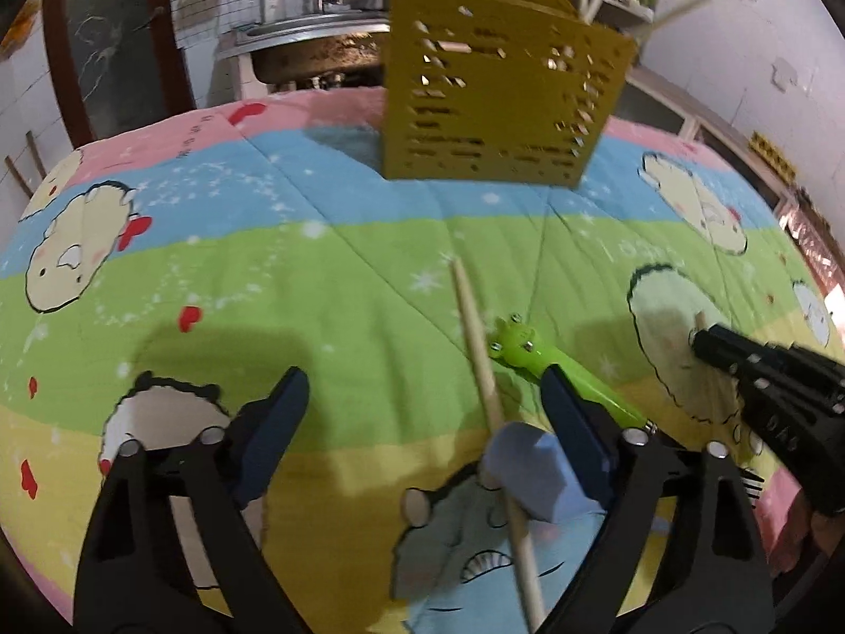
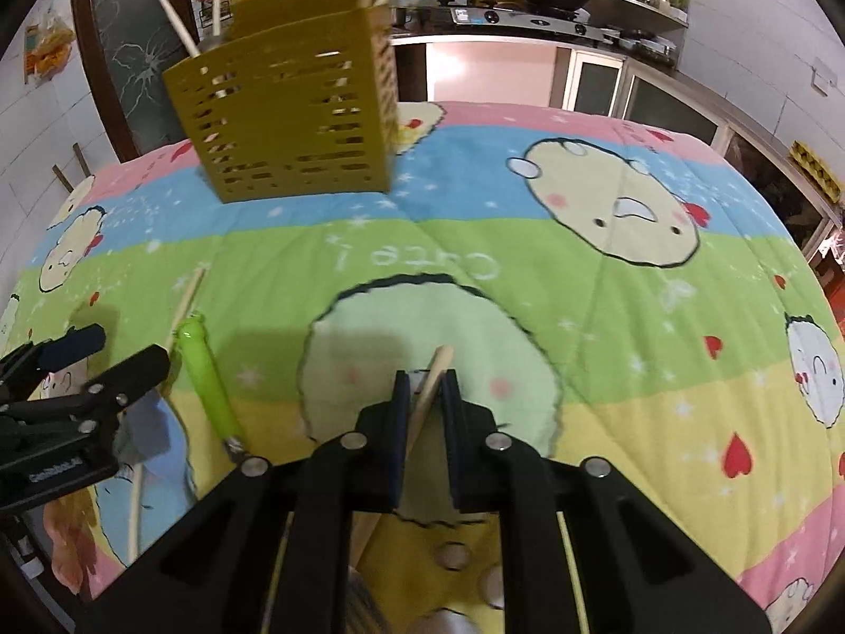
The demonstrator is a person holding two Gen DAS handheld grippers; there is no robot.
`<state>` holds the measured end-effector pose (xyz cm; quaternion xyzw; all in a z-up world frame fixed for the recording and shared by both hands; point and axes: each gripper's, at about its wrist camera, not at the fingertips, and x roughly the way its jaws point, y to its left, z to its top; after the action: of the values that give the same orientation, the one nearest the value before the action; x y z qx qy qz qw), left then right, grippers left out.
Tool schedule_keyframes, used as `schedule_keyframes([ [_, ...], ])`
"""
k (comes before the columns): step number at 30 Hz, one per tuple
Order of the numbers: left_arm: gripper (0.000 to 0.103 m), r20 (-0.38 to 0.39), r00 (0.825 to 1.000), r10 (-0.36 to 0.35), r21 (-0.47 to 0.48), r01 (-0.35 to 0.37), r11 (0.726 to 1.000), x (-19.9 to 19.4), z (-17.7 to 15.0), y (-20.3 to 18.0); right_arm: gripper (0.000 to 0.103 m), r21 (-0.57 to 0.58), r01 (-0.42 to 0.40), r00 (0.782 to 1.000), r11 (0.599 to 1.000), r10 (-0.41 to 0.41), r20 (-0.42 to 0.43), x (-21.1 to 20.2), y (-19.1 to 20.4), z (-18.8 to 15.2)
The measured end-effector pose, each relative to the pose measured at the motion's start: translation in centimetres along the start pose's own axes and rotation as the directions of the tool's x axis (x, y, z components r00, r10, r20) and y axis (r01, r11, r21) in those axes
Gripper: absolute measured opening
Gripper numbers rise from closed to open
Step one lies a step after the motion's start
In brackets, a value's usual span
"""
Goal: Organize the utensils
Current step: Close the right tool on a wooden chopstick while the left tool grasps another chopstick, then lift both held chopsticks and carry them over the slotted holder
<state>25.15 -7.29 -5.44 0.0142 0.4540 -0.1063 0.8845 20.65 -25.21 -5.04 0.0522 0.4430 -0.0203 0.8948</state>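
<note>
Right gripper (image 2: 425,396) clamping narrow jaws on a wooden chopstick (image 2: 430,385), tip poking out ahead of them. Left gripper (image 1: 422,412) hanging with jaws wide, holding nothing; second chopstick (image 1: 475,338) and blue block (image 1: 528,470) lying between them, green-handled fork (image 1: 549,364) touching the right-hand jaw. Yellow utensil holder (image 1: 501,90) standing well ahead on the quilt-covered table (image 1: 264,290). Probably best: centring on one piece only, keeping the fork outside.

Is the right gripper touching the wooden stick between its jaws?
Touching. The right wrist view shows the right gripper with both pads closed against the wooden stick, which pokes out above the fingertips, no gap on either side.
</note>
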Motion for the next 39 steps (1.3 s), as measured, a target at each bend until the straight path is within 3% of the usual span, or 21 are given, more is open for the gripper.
schedule_keyframes([
  [6,0.066,-0.032,0.999,0.006,0.001,-0.006,1.0,1.0,0.5,-0.6,0.012,0.022,-0.029,1.0,0.999,0.029,-0.001,0.4,-0.7,-0.1],
  [11,0.046,-0.057,0.998,-0.009,-0.006,0.008,1.0,1.7,1.7,-0.5,0.012,0.044,-0.041,0.999,0.998,0.041,0.002,0.9,-0.6,-0.1],
  [18,0.029,-0.071,0.997,0.014,0.001,-0.014,1.0,2.8,2.9,-0.8,0.01,0.049,-0.022,1.0,0.999,0.022,0.0,1.2,0.1,0.3],
  [23,0.009,-0.073,0.997,0.008,-0.026,-0.01,1.0,2.9,3.4,-0.2,0.009,0.07,-0.025,1.0,0.997,0.024,0.016,1.2,0.1,0.4],
  [31,0.006,-0.031,0.998,-0.047,-0.091,0.044,0.995,1.3,3.0,1.1,0.006,0.064,-0.043,0.995,0.997,0.036,0.095,-1.5,0.4,0.3],
  [39,0.005,0.118,0.991,-0.069,-0.077,0.078,0.994,-4.6,2.3,1.5,0.006,0.057,-0.071,0.971,0.996,0.056,0.234,-6.1,0.2,0.5],
])
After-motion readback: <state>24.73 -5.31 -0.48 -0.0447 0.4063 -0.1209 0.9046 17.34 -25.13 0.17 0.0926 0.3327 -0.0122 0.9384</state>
